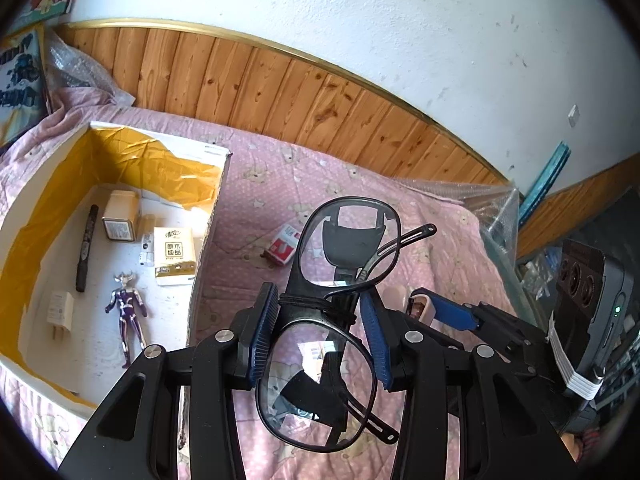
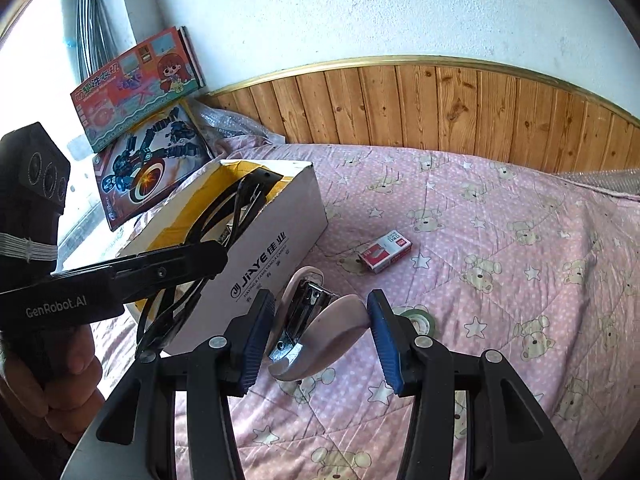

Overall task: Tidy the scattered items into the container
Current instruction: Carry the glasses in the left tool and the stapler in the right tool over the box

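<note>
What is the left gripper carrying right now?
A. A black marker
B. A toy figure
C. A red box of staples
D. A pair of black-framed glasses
D: the left gripper has its blue pads closed on the black-framed glasses, while the toy figure and marker lie in the box and the red box of staples sits on the bedspread.

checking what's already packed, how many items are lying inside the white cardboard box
6 visible in the white cardboard box: black marker pen, gold tin, tissue pack, silver-purple toy figure, white charger plug, small white item. More may be hidden.
</note>
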Demonstrator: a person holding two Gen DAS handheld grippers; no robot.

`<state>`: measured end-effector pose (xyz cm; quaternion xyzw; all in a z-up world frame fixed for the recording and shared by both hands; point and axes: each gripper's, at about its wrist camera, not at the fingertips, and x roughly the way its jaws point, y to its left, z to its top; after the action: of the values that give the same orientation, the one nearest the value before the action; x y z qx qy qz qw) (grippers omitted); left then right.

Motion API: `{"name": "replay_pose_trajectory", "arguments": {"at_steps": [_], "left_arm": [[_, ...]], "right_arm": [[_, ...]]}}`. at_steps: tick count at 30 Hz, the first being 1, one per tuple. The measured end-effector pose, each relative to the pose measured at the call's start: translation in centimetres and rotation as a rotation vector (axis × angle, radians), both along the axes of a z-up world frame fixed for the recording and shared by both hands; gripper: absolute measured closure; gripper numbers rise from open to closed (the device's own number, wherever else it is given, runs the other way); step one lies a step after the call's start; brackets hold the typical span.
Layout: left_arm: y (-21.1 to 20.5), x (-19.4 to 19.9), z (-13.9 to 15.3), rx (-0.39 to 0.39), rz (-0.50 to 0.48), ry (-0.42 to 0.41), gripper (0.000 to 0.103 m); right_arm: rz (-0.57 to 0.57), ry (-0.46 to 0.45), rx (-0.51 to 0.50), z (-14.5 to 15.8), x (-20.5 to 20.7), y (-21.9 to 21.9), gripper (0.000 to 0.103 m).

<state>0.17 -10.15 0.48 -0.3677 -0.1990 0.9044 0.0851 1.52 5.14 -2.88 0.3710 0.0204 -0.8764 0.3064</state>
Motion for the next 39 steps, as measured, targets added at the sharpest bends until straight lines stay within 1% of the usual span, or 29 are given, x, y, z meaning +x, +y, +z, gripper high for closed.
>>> {"name": "replay_pose_trajectory", "arguments": {"at_steps": [4, 16, 21, 27, 32, 39], "left_arm": [[-0.5, 0.4, 0.4, 0.003, 0.005, 0.014, 0.059], [-2.0, 0.4, 0.2, 0.021, 0.018, 0.007, 0.059], [-2.9, 0.6, 0.3, 0.035, 0.030, 0.011, 0.059], [-4.1, 0.7, 0.3, 0.045, 0.046, 0.009, 0.059], [-5.4, 0.8, 0.4, 0.063, 0.070, 0.006, 0.059], [-7.6, 0.7, 0.2, 0.099, 0.120, 0.002, 0.059]], "right_arm": [[0.001, -0.010, 0.011, -0.5, -0.2, -0.4, 0.053], [0.004, -0.027, 0.024, -1.6, -0.9, -0.9, 0.053], [0.023, -0.037, 0.023, -2.0, -0.9, -1.6, 0.053], [0.044, -0.034, 0.023, -1.9, -0.5, -2.8, 0.053], [0.055, -0.031, 0.012, -1.3, -0.2, -4.1, 0.053], [0.106, -0.024, 0.017, -0.3, 0.9, -6.7, 0.053]]}}
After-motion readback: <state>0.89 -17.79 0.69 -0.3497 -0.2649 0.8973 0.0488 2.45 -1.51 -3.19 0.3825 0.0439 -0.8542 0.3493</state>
